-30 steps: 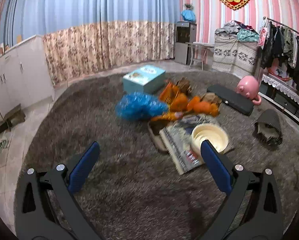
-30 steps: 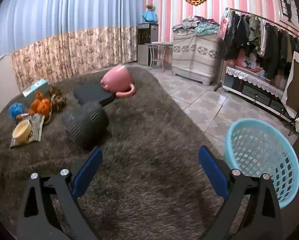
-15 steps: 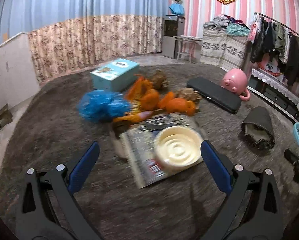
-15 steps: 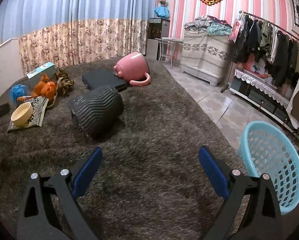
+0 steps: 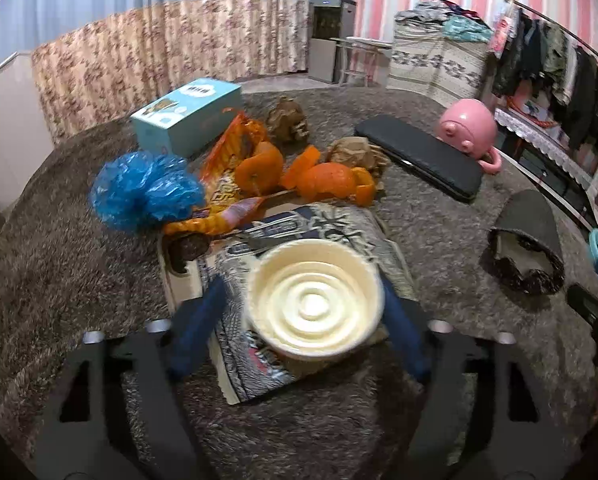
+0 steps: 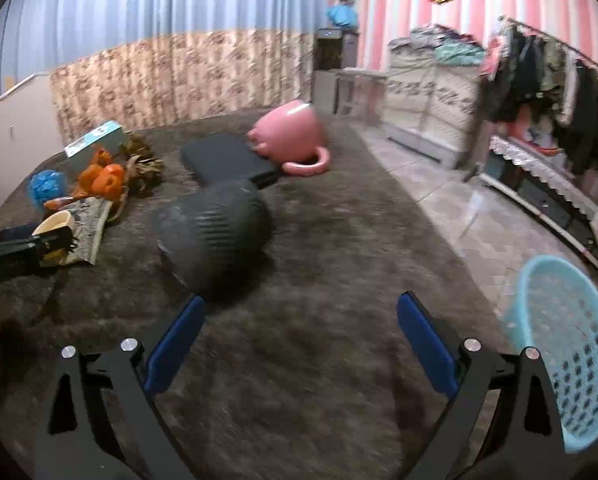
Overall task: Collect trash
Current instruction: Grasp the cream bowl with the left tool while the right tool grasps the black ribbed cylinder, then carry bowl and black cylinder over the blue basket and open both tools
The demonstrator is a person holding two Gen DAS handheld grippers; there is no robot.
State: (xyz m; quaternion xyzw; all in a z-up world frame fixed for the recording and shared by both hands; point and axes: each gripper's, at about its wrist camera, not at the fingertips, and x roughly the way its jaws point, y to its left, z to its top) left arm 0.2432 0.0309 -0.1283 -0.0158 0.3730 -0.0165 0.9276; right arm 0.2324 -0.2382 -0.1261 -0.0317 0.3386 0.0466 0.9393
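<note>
A cream paper bowl (image 5: 315, 300) sits on a newspaper (image 5: 299, 248) on the brown carpet. My left gripper (image 5: 303, 320) is open, with one blue finger on each side of the bowl; I cannot tell if they touch it. Behind lie orange peels (image 5: 323, 176), an orange wrapper (image 5: 235, 160), a crumpled blue bag (image 5: 147, 192) and brown paper wads (image 5: 355, 152). My right gripper (image 6: 299, 336) is open and empty over bare carpet. A light blue basket (image 6: 567, 344) stands at its right. The bowl also shows in the right wrist view (image 6: 55, 224).
A dark ribbed bin (image 6: 215, 232) lies on its side mid-carpet. A pink pig-shaped pot (image 6: 291, 136), a black flat pad (image 6: 227, 160) and a light blue box (image 5: 187, 116) lie further back. A clothes rack (image 6: 559, 80) lines the right wall beyond the tiled floor.
My left gripper has moved forward to the bowl, which now sits between its fingers. My right gripper has turned slightly left, and the ribbed bin looks closer.
</note>
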